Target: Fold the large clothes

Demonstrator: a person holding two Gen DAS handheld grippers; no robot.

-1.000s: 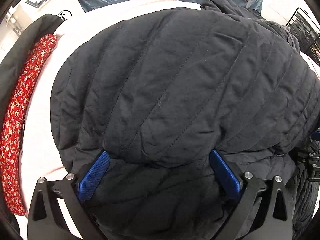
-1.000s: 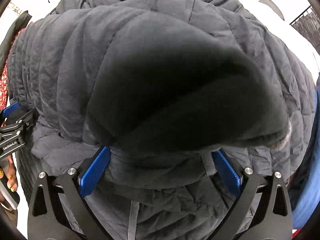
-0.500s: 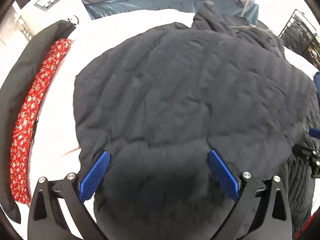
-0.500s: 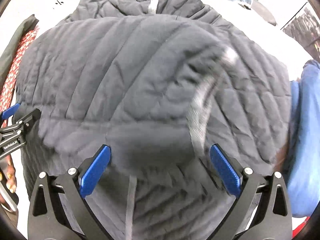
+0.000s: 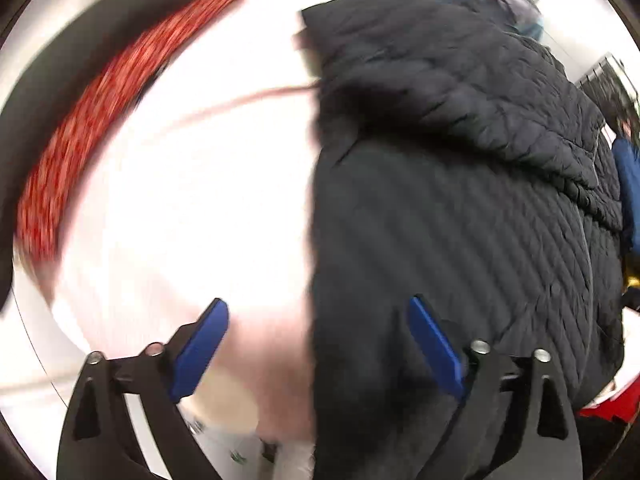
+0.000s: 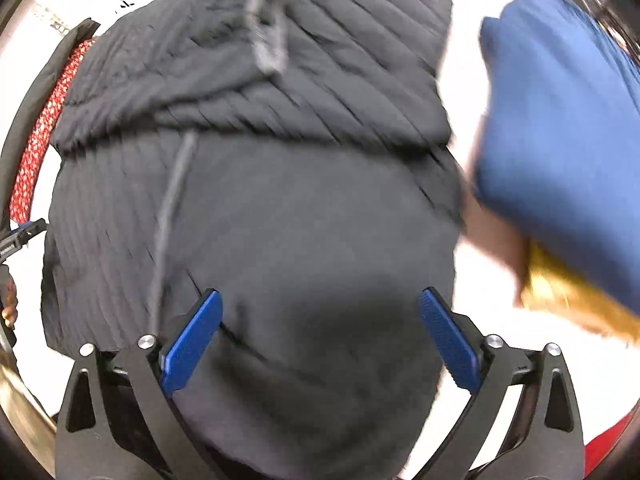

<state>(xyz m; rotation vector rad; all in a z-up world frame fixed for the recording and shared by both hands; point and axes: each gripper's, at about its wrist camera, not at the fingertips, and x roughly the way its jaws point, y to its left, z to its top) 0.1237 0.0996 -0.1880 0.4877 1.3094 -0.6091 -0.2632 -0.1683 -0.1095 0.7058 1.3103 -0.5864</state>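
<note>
A dark quilted puffer jacket [image 6: 256,208] is lying folded across a white table [image 5: 192,200], its upper layer doubled over the lower one and forming a ridge running from nine o'clock to three o'clock in the right wrist view. In the left wrist view the same jacket [image 5: 460,208] is filling the frame from twelve o'clock round to five o'clock, its straight edge running down the centre.

The left gripper [image 5: 316,354] is hanging above that edge, its jaws spread wide yet narrowing, with the jacket's border and bare table beneath the gap; its blue pads [image 5: 198,352] are pressing on nothing. The right gripper [image 6: 320,346] is pointing down over the jacket's lower half, its jaws likewise spread and starting to close, with dark fabric under the gap and neither pad [image 6: 192,346] gripping it.

A red patterned cloth [image 5: 100,120] is curving along the table's rim from nine to eleven o'clock in the left view, with a black garment [image 5: 60,72] outside it. A blue sleeve [image 6: 560,120] is sweeping through the right view at two o'clock, blurred, above something golden-yellow [image 6: 568,296] too smeared to identify. A grey drawcord [image 6: 168,216] is trailing down the jacket.
</note>
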